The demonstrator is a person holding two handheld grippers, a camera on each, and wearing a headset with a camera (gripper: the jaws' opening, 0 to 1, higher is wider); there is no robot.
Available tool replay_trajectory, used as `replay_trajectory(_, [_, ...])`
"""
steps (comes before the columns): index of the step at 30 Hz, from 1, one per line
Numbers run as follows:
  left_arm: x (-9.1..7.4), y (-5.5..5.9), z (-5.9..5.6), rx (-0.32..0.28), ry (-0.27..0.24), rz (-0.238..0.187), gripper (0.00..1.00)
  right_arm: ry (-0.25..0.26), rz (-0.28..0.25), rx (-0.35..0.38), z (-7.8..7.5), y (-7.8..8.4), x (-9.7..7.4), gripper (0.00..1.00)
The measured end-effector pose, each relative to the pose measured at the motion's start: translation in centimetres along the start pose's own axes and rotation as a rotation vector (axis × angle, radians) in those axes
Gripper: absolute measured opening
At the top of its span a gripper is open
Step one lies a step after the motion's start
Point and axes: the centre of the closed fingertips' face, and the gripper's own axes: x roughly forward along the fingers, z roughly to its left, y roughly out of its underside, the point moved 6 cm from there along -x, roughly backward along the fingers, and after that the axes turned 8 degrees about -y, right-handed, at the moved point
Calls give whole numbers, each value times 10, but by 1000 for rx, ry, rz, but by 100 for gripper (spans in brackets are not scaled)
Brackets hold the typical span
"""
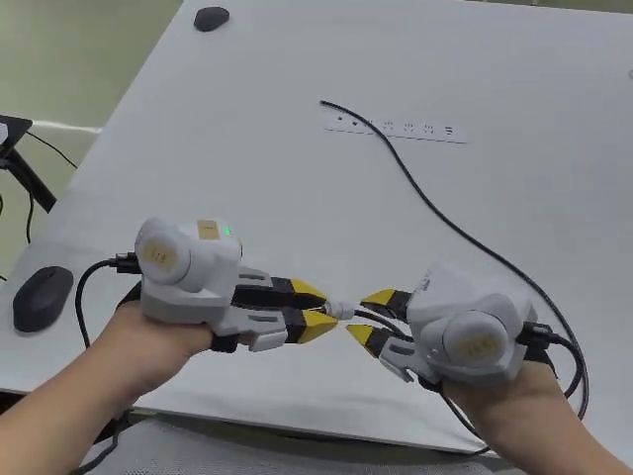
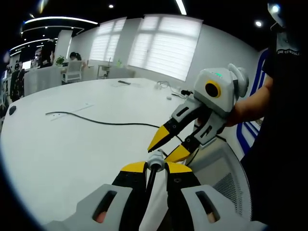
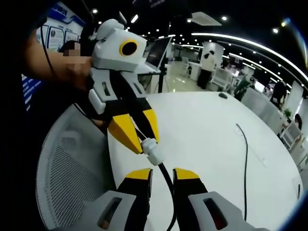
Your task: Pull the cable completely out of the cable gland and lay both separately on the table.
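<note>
**While the left gripper pinches the cable gland, the right one stands apart around the cable**

Since I'm going left to right: furthest left on the white table is a dark mouse, close to the near edge.

Next comes the left gripper, held in a hand. Its yellow-tipped jaws are drawn in to a narrow gap. The little white gland sits right at the tips and pokes out past them toward the other gripper. In the left gripper view the gland is wedged between the two yellow tips, so it looks gripped.

The gland is in the air over the table's near edge, between the two grippers and touching the left tips.

The black cable comes out of the gland's far end and runs straight in between the jaws of the right gripper. Those jaws are spread wider than the cable. In the right gripper view there's daylight on both sides of it, so they're around it, not squeezing it. The right tips sit just beside the gland without touching it.

Further back, a white power strip lies flat, and a long black lead snakes from beside it down toward the right hand. I can't tell whether it's the same cable.
</note>
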Motion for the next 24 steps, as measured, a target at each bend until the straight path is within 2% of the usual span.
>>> replay_trajectory(7, [0, 1, -1, 0, 3, 2, 15, 14, -3, 16, -4, 3, -1, 4])
replay_trajectory(17, [2, 0, -2, 11, 2, 0, 15, 23, -27, 75, -5, 5, 0, 2])
replay_trajectory(20, [2, -1, -1, 5, -1, -6, 15, 35, -23, 106, -9, 9, -1, 2])
replay_trajectory(24, [2, -2, 1, 4, -5, -8, 15, 42, -31, 192, -16, 18, -2, 2])
